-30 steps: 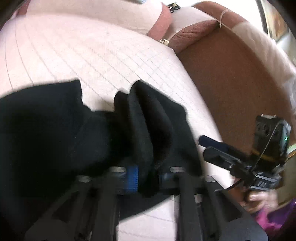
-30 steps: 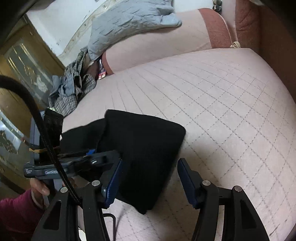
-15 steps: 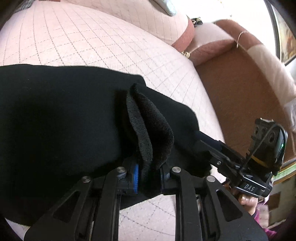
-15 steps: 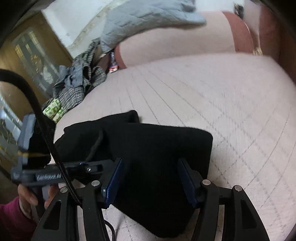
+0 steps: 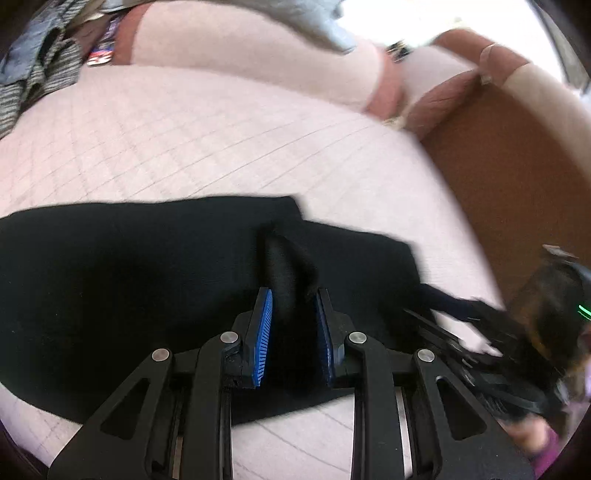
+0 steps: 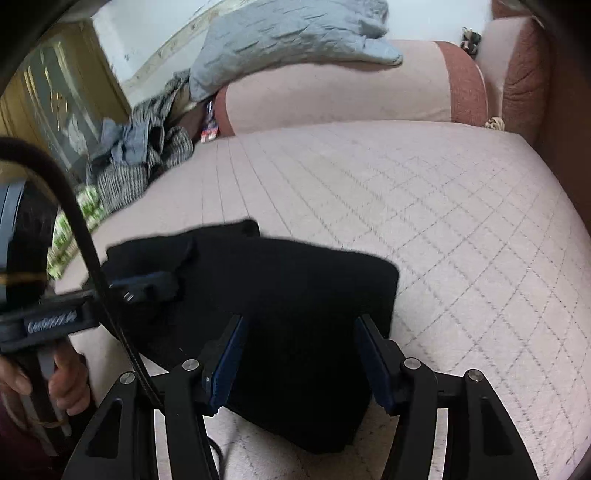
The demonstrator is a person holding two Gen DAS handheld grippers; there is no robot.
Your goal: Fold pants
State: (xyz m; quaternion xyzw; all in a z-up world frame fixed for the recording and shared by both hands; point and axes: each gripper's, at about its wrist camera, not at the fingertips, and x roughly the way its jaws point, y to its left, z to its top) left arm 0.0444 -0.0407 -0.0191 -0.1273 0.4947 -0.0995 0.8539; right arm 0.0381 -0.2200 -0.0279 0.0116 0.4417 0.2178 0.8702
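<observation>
**Left jaws let go of the fold; black pants lie flat on the bed**

On the left, the left gripper [image 5: 291, 321] points down at the black fabric pants [image 5: 129, 280], which lie folded on the pale pink quilted bed cover [image 5: 221, 140]. Its blue-padded jaws have just been opening. A raised ridge of black cloth stands between them, but the pads appear to sit slightly clear of it, so the pinch looks released. A second ago those jaws were clamped on a bunched, lifted fold, and the cloth was heaped; now it is spread into a broad, flat band. In my judgement, this fold has been laid down and the pants are close to finished.

On the right, the right gripper [image 6: 299, 354] hovers over the folded bundle's near end, jaws apart and astride the cloth without pressing it. A second ago the bundle sat only beside its left jaw; now it lies between both. A grey crumpled quilt [image 6: 280, 33] rests on the far cushion.
</observation>
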